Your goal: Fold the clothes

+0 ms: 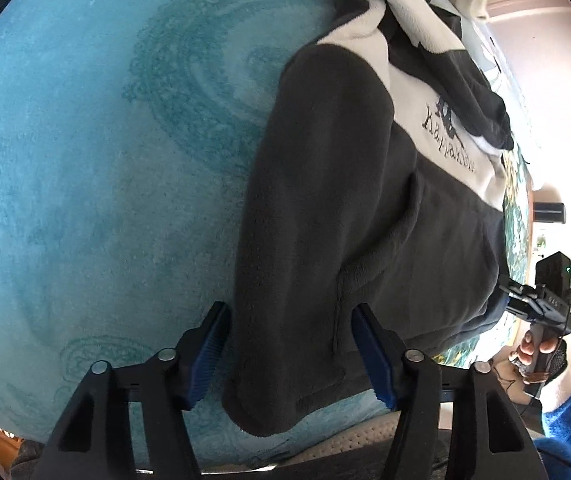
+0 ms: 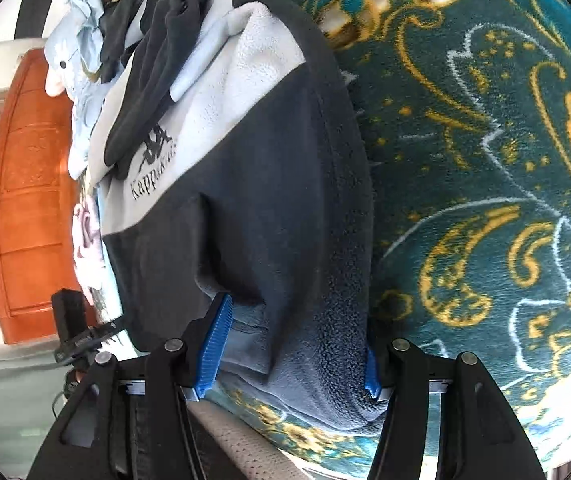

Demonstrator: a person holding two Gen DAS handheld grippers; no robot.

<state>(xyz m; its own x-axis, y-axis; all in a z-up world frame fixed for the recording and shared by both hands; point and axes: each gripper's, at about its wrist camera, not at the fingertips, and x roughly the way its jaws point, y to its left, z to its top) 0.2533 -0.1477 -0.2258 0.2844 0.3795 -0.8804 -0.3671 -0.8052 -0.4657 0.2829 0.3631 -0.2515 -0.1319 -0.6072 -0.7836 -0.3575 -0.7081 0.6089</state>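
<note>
Blue-padded fingers [image 1: 373, 354] of the left gripper [image 1: 291, 354] and right gripper [image 2: 293, 346], half open, straddle the fleece jacket's [image 1: 365, 216] near hem on the blanket [image 1: 85, 160] (grip uncertain); sleeves appear folded in, final folds are left.

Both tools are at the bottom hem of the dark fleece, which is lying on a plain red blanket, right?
Not quite: the blanket is teal with gold ornament, not plain red, as the right wrist view shows. The left tool and right tool are indeed at the bottom hem of the dark fleece.
</note>
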